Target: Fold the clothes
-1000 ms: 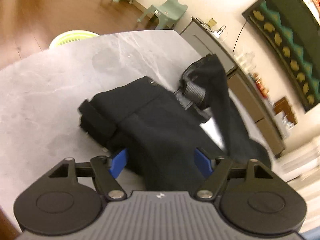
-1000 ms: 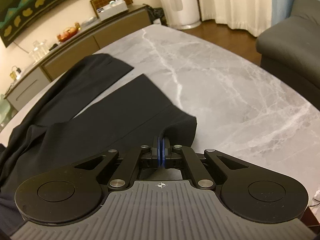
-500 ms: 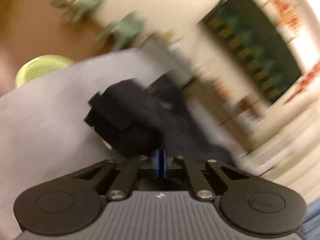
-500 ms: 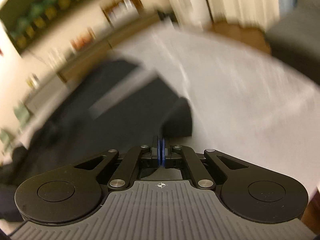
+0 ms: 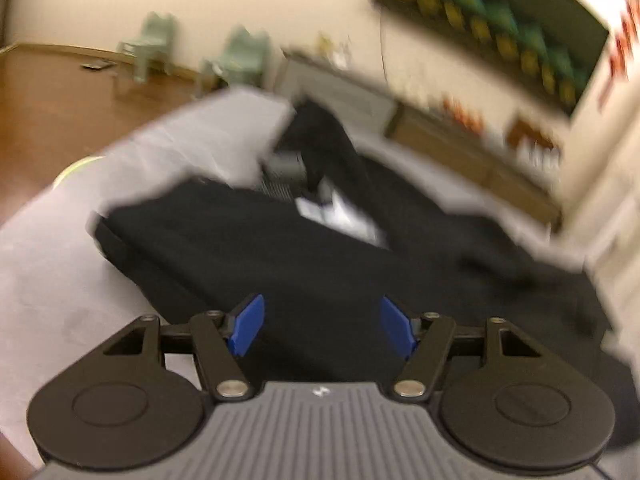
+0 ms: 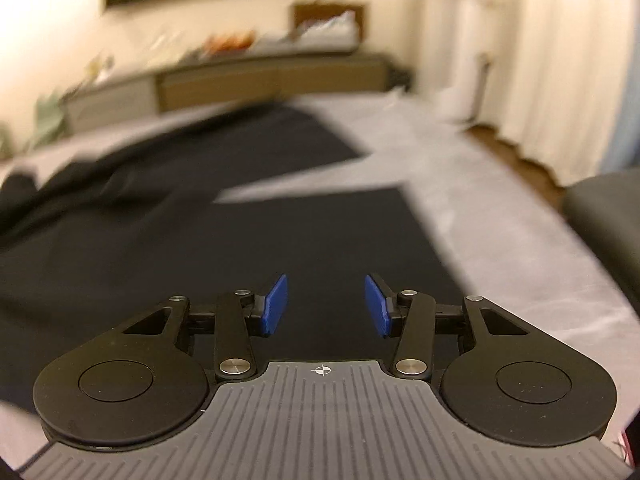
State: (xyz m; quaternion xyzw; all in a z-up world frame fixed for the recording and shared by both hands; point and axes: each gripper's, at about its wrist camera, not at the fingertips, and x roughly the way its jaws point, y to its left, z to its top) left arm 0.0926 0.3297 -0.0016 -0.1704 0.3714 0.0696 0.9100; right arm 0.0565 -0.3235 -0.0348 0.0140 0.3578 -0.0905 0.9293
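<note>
— Both released since a moment ago: left gripper and right gripper opening, blue pads clear of cloth.
— And the black fabric trousers?
— Spread over the grey marble table, waistband end toward its left edge.

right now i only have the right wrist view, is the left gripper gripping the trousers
Observer: No. The left gripper has its jaws opening. The black trousers show between them, but neither blue pad presses on the cloth.
Operator: which end is it over
Observer: The waist end. A white label shows just past it, beside what looks like grey lining, though that view is blurred.
Operator: anything near the table edge on that side
Observer: A yellow-green basket peeks out beyond the table rim, at the left of that view.
</note>
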